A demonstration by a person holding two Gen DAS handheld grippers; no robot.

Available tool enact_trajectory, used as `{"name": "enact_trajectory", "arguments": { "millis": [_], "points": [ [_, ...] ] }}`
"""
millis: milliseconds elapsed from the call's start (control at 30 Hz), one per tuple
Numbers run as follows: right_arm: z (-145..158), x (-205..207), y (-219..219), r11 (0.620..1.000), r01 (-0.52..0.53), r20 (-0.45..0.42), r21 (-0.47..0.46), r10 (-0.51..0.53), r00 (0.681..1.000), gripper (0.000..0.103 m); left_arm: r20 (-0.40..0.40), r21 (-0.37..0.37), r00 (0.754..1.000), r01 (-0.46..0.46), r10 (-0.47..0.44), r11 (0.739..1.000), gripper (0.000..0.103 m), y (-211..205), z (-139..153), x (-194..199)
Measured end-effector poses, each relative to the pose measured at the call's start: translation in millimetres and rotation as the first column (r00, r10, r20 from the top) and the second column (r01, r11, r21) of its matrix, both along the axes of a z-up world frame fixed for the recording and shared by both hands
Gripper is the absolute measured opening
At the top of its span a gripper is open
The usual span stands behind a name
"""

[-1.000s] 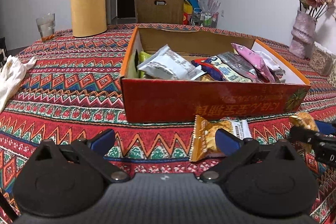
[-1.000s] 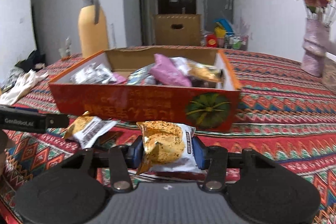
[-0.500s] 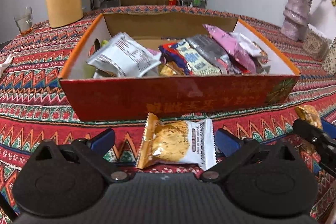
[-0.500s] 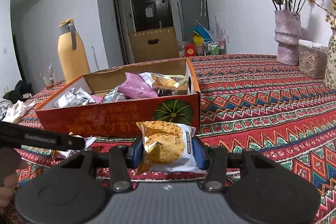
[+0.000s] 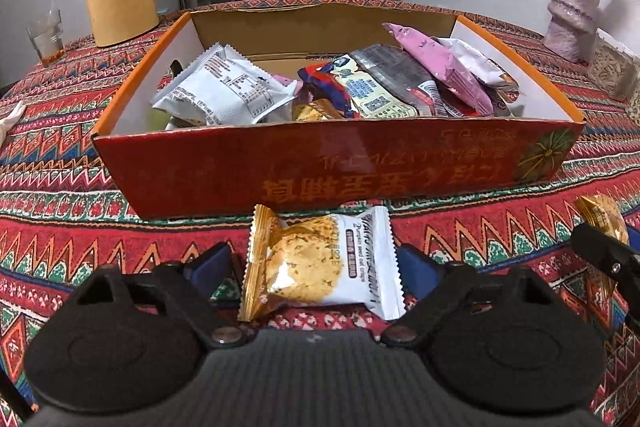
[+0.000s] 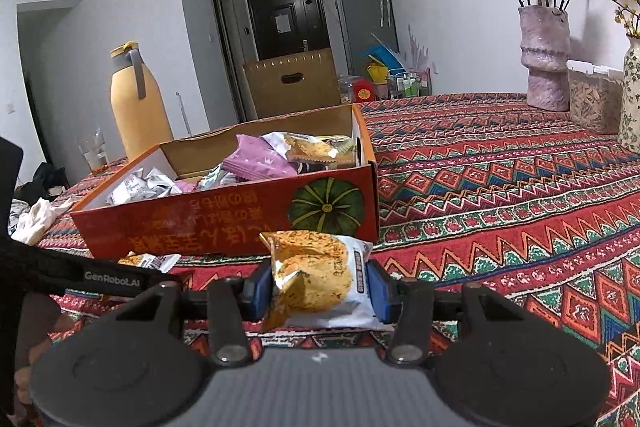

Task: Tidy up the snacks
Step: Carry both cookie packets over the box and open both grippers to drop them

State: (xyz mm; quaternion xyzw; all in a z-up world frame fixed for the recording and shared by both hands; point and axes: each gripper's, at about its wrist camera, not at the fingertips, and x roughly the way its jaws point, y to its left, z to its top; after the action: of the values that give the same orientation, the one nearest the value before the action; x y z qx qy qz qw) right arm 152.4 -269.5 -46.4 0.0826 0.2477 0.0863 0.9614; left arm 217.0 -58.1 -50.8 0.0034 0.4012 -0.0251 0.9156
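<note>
Since a second ago the left gripper has slid over so that the oat-crisp packet, formerly off by its right finger, now lies squarely between both fingers, and the orange box fills more of its view. Its fingers are closing; the packet lies flat on the patterned desk between the blue pads, the right pad right at its edge and a sliver of cloth showing by the left one. That packet sits at 6 o'clock of the box, close under its front wall. Inside the box, from 9 o'clock across to 3 o'clock, lie a white packet, a red-and-blue packet and a pink packet. At 3 o'clock of the left gripper, the right gripper has its fingers narrowed onto a second golden crisp packet, pinched from both sides and lifted clear of the desk, near the box's pumpkin-printed corner
</note>
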Motion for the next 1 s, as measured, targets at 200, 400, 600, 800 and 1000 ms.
{"name": "enact_trajectory", "arguments": {
  "millis": [200,400,600,800,1000],
  "points": [
    [1.2,-1.4,3.5,1.000,-0.007,0.001,-0.002,0.007,1.000,0.048,0.016,-0.024,1.000,0.020,-0.019,1.000,0.068,1.8,4.8,-6.1],
    [3.4,-4.4,8.8,1.000,-0.017,0.004,-0.008,0.017,1.000,0.048,0.025,-0.020,0.999,0.028,-0.028,0.999,0.064,2.0,6.2,-12.4],
    [8.4,-8.2,12.7,1.000,-0.023,0.015,-0.014,0.024,1.000,0.048,0.038,-0.028,0.999,0.028,-0.027,0.999,0.064,6.0,10.8,-19.0],
    [16.3,-11.2,18.3,0.999,-0.031,0.035,-0.025,0.032,0.999,0.048,0.077,-0.030,0.997,0.030,-0.027,0.999,0.065,9.5,21.6,-28.1],
    [29.7,-8.4,23.4,0.999,-0.037,0.073,-0.037,0.039,0.997,0.048,0.146,-0.046,0.989,0.022,-0.015,0.999,0.065,16.3,43.9,-35.0]
  ]
}}
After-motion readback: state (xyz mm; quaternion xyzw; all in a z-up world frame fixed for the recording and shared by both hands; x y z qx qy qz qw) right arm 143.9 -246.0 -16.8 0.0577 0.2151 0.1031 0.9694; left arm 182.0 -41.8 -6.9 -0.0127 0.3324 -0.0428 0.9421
